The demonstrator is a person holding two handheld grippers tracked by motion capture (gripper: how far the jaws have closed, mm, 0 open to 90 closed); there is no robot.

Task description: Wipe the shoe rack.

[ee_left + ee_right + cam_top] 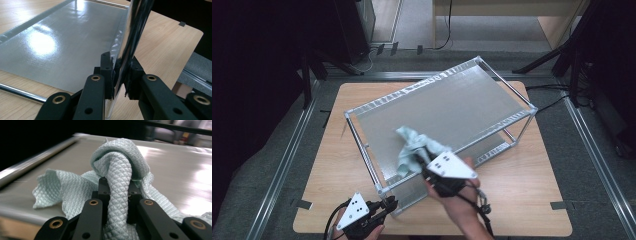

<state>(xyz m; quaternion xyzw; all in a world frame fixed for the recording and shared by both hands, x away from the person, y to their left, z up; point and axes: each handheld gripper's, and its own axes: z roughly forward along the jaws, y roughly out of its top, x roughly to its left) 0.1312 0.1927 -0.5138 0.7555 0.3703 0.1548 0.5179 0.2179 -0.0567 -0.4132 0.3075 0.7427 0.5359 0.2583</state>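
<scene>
The soft, light blue waffle cloth [414,149] lies low in the middle of the frame, on the shiny grey shelf top [452,102]. The right gripper [424,167] pinches a bunched fold. The left gripper [388,204] clamps the slippery chrome corner post [130,42], probably to steady the rack.

The left tool [388,205] is held clamped tight at the lower left, the right tool [422,165] likewise at lower centre.
</scene>
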